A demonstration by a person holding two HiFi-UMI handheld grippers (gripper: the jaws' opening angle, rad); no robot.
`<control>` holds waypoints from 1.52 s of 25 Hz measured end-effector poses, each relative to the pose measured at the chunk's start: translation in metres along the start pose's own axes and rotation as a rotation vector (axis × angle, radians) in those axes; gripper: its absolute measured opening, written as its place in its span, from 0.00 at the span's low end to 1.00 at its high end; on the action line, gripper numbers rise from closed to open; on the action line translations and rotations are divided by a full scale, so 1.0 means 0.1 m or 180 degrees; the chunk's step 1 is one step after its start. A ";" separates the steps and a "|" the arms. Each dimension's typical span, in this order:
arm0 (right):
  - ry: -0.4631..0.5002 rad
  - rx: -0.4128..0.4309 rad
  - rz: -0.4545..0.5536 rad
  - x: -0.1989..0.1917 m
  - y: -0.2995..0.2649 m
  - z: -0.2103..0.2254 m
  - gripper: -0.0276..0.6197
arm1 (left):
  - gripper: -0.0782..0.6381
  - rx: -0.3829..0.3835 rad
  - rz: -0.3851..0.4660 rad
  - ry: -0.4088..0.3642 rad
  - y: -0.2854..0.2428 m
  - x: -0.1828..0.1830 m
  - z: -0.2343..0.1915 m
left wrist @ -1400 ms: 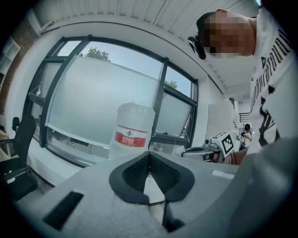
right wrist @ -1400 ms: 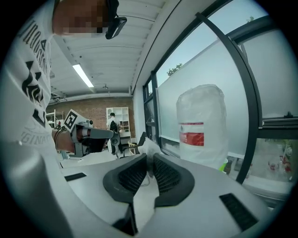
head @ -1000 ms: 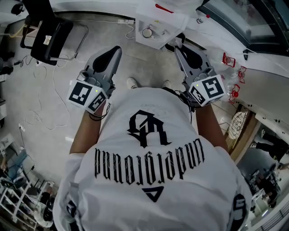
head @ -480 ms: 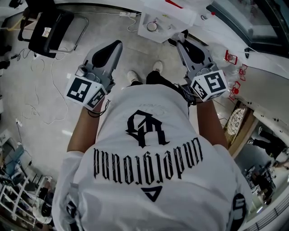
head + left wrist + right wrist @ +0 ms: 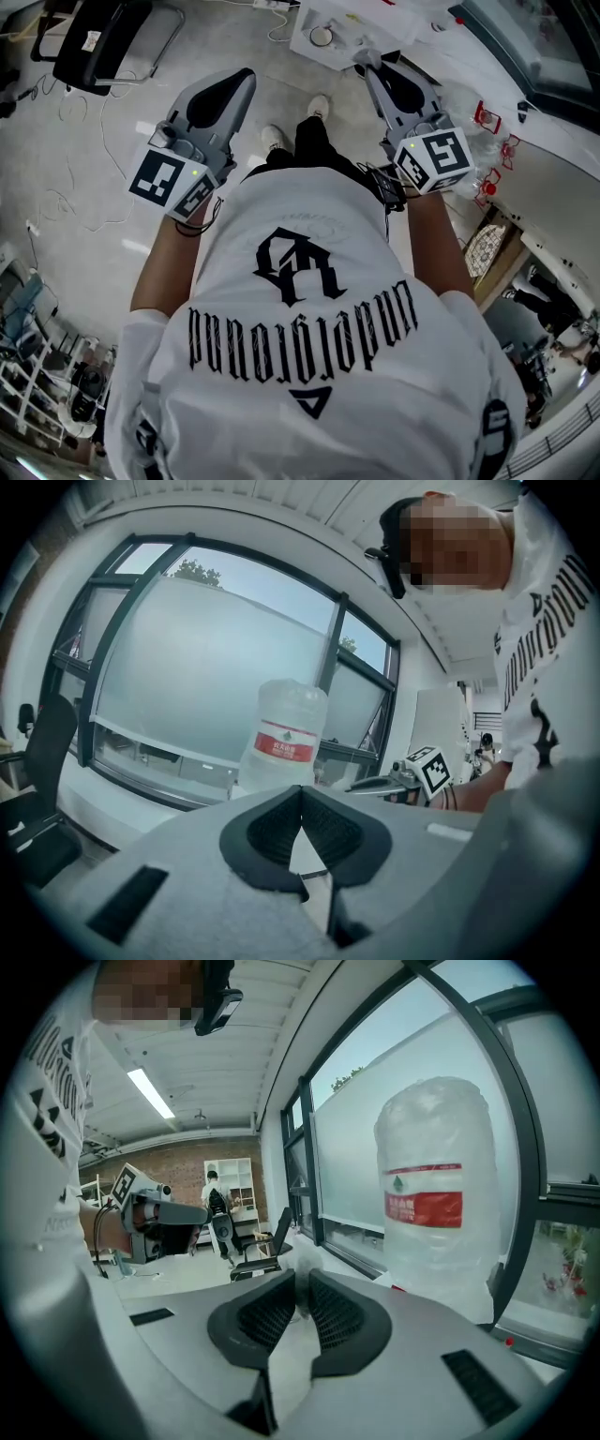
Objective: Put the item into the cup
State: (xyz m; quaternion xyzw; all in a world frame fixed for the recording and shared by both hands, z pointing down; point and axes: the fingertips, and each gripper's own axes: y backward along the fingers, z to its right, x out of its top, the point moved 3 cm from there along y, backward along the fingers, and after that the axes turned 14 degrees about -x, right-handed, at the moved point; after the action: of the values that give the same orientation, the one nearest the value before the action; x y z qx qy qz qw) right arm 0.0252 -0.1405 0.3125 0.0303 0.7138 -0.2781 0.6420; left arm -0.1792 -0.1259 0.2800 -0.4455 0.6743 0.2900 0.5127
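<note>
No cup and no item to go in it can be made out in any view. In the head view my left gripper (image 5: 246, 77) and right gripper (image 5: 361, 62) are held out in front of the person's chest, above the floor, with nothing in either. The left gripper view shows my left gripper (image 5: 301, 791) with its jaw tips touching. Only a thin slit stands between the pads of my right gripper (image 5: 302, 1277) in its own view, and they hold nothing.
A white tray (image 5: 349, 47) with small things lies on a table edge ahead of the right gripper. A big water bottle (image 5: 284, 738) (image 5: 434, 1194) stands by the windows. A black office chair (image 5: 94, 47) and floor cables (image 5: 56, 202) are at the left.
The person has stepped forward: one foot has come out ahead, and the tray and chair have slid towards the top edge. Both grippers stay shut and keep their spacing.
</note>
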 end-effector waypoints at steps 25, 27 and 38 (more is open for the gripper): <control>-0.0328 -0.0067 -0.0728 -1.20 -1.00 0.40 0.12 | 0.13 -0.0134 -0.0400 0.0074 -1.12 -0.94 -0.88; -0.0309 -0.0086 -0.0777 -1.32 -1.10 0.40 0.12 | 0.13 -0.0140 -0.0404 0.0070 -1.18 -1.03 -0.96; -0.0437 -0.0174 -0.0992 -1.98 -1.64 0.46 0.12 | 0.13 -0.0206 -0.0672 0.0080 -1.38 -1.67 -1.32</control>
State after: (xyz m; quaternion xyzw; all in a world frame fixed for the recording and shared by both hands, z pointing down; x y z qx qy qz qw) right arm 0.0354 -0.2374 0.5549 -0.1173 0.6716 -0.3561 0.6390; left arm -0.0990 -0.2472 0.4884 -0.5339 0.6203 0.2504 0.5172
